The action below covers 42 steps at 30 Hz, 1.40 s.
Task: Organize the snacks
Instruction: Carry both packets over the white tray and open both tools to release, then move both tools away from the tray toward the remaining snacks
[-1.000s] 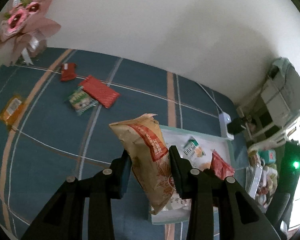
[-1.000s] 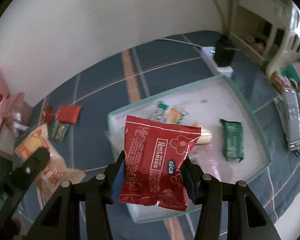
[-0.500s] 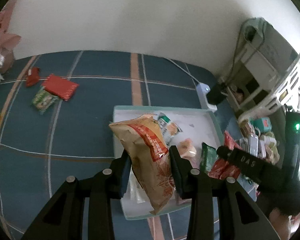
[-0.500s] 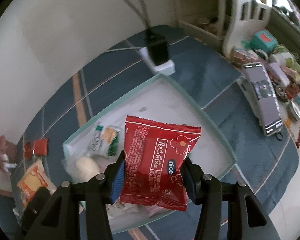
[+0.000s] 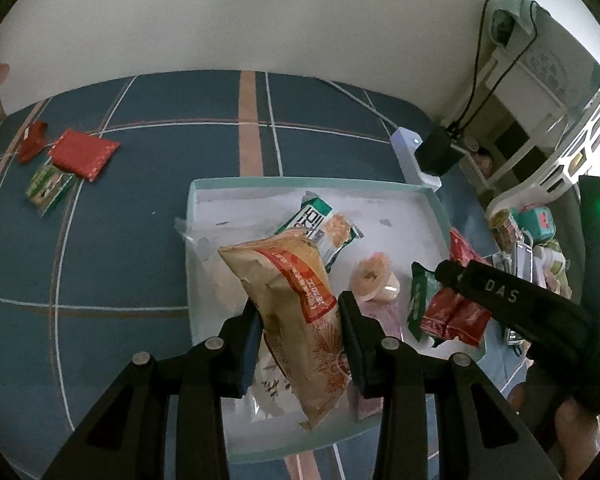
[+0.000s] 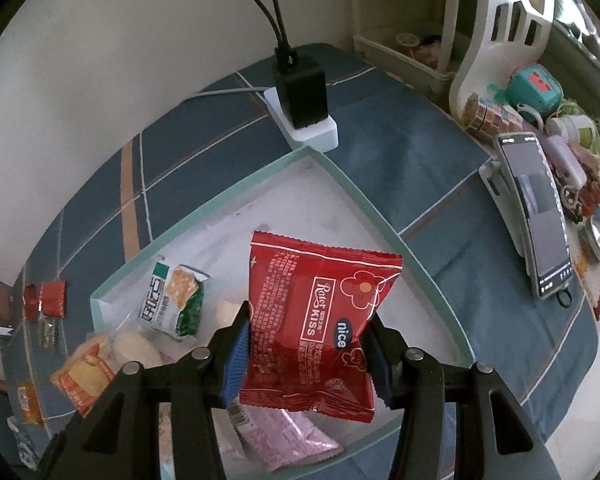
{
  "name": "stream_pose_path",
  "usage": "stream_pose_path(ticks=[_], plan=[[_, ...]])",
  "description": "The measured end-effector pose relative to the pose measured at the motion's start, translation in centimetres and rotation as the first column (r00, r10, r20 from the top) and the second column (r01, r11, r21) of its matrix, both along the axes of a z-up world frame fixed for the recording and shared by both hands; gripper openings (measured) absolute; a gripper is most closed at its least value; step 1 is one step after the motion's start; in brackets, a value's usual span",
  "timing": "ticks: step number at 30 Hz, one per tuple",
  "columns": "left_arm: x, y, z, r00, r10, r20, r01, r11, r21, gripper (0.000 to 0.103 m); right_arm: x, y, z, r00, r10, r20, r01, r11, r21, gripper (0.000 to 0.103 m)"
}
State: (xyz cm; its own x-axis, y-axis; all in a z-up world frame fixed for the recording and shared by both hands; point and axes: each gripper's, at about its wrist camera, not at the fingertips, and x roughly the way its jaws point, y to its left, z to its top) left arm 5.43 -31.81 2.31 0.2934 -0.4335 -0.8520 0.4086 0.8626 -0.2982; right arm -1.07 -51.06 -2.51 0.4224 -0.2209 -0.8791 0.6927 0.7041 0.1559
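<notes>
Red packet (image 6: 320,320) clamped in right tool (image 6: 306,354), tan packet (image 5: 296,320) in left tool (image 5: 300,344).

Looks like somebody's home, probably a bedroom or living room corner. The worktop (image 6: 420,168) has a blue plaid cloth and sits against a plain white wall (image 5: 260,16). There's a power strip (image 6: 312,130) with a black charger (image 6: 300,92) plugged in, a phone (image 6: 540,216) on a stand, and a white plastic shelf (image 6: 504,16) with trinkets and little jars crowded beside it.
</notes>
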Motion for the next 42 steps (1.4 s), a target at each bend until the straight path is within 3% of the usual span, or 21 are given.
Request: stream_pose_path(ticks=[6, 21, 24, 25, 30, 32, 42], plan=[[0.1, -1.1, -0.6, 0.999, -0.025, 0.021, 0.025, 1.000, -0.006, 0.039, 0.8, 0.1, -0.2, 1.000, 0.027, -0.004, -0.027, 0.998, -0.064, 0.054], [0.3, -2.5, -0.9, 0.997, -0.053, 0.055, 0.053, 0.999, -0.005, 0.039, 1.4, 0.0, -0.8, 0.999, 0.033, -0.019, -0.034, 0.997, -0.071, 0.054], [0.4, -2.4, -0.7, 0.998, -0.045, 0.046, 0.045, 0.999, -0.011, 0.049, 1.4, 0.0, -0.7, 0.999, 0.033, -0.025, -0.035, 0.997, -0.070, 0.060], [0.5, -2.3, -0.5, 0.998, -0.043, 0.046, 0.043, 0.999, -0.014, 0.053, 1.4, -0.1, -0.6, 0.999, 0.035, -0.025, -0.037, 0.997, -0.068, 0.067], [0.6, -1.7, 0.9, 0.998, -0.022, 0.056, 0.023, 1.000, -0.018, 0.057, 1.1, -0.2, -0.1, 0.999, 0.019, -0.045, -0.022, 0.998, -0.066, 0.075], [0.8, -1.3, 1.2, 0.999, -0.001, 0.044, 0.001, 1.000, -0.015, 0.067, 1.0, -0.1, 0.0, 0.998, 0.014, -0.057, -0.018, 0.998, -0.060, 0.080], [2.5, 3.0, 2.2, 0.981, 0.195, -0.010, -0.194, 0.980, 0.048, 0.083, 1.0, 2.1, 1.5, 0.994, 0.068, -0.085, -0.074, 0.994, -0.077, 0.093]])
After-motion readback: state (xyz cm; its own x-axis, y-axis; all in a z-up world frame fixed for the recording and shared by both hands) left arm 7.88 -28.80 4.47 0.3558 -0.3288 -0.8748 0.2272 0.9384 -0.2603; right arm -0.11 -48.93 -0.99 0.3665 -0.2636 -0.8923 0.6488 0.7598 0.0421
